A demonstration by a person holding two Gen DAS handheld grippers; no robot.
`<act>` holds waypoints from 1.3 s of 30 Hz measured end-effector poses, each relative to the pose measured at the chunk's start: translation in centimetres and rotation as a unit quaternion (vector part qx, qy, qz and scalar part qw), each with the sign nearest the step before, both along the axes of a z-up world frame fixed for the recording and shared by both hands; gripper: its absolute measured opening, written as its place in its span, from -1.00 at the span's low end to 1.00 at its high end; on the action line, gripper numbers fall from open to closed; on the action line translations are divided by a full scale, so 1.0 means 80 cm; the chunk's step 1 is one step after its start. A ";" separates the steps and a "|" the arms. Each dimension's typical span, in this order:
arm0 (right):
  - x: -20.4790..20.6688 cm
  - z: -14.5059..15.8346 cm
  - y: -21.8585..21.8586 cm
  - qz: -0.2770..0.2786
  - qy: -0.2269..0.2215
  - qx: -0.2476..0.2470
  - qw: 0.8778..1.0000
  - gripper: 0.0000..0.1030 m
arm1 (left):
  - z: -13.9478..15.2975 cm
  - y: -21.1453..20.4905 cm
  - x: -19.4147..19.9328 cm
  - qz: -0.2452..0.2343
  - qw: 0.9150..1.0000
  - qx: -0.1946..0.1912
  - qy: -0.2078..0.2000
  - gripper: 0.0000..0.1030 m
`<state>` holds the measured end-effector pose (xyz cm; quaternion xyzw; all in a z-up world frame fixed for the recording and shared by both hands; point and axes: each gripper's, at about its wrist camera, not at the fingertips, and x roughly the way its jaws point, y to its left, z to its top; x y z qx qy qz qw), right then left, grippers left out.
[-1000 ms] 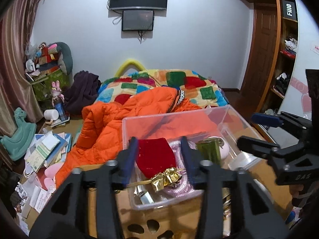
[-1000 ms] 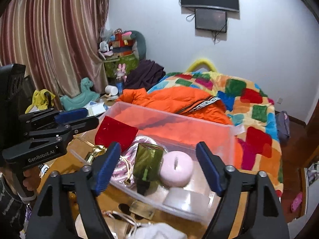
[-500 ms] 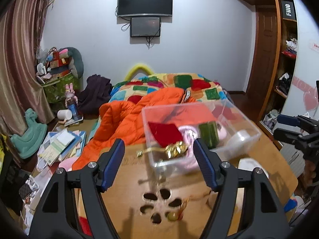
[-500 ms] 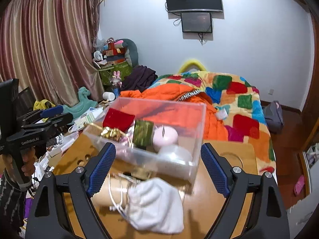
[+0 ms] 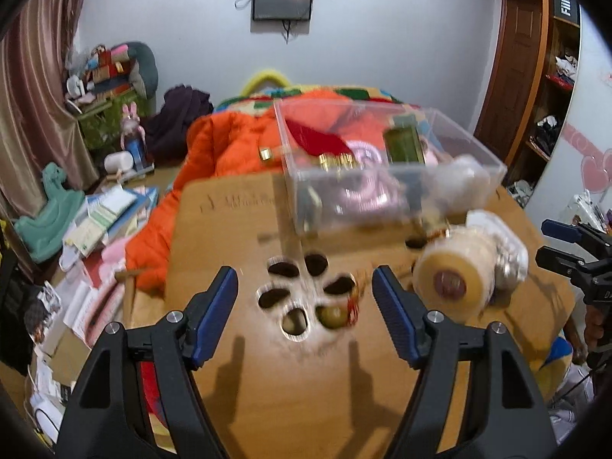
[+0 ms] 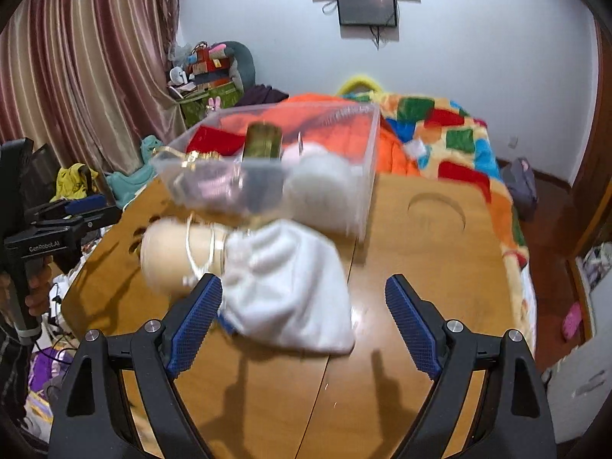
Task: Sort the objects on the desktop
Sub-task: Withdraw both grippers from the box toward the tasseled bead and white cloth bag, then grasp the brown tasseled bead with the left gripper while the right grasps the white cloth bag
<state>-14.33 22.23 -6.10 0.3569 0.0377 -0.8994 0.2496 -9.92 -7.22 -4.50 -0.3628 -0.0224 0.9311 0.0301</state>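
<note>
A clear plastic bin (image 5: 386,176) (image 6: 267,187) stands at the far side of the wooden table (image 5: 306,394) and holds a red pouch (image 5: 321,141), a green tin (image 5: 403,145) and pink items. A roll of tan tape (image 5: 449,283) (image 6: 172,256) lies in front of it beside a white cloth bag (image 6: 290,287). My left gripper (image 5: 306,313) is open and empty above the flower-shaped holes (image 5: 302,290). My right gripper (image 6: 304,321) is open and empty, low over the white bag's near edge.
A bed with an orange jacket (image 5: 229,145) and patchwork blanket (image 6: 451,141) lies beyond the table. Books and clutter (image 5: 99,222) cover the floor at left. A round recess (image 6: 436,210) marks the table's right side.
Both grippers have pulled back from the bin toward the table's near edge. The left gripper opened and left the red pouch in the bin. The tape roll and white bag came into view.
</note>
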 end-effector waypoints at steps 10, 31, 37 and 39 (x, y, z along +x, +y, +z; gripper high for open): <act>-0.008 -0.048 -0.003 -0.003 -0.061 -0.014 0.998 0.66 | -0.040 0.016 -0.006 -0.011 0.999 -0.003 -0.043 0.40; -0.037 -0.053 -0.014 -0.006 -0.071 -0.010 0.997 0.10 | -0.045 0.030 -0.015 -0.018 0.999 -0.029 -0.027 -0.64; -0.039 -0.046 -0.002 -0.011 -0.071 -0.028 0.997 -0.10 | -0.044 0.034 -0.014 -0.014 0.999 -0.025 -0.027 -0.64; -0.038 -0.040 0.000 -0.014 -0.065 -0.034 0.997 -0.11 | -0.038 0.031 -0.013 -0.012 1.000 -0.014 -0.024 -0.64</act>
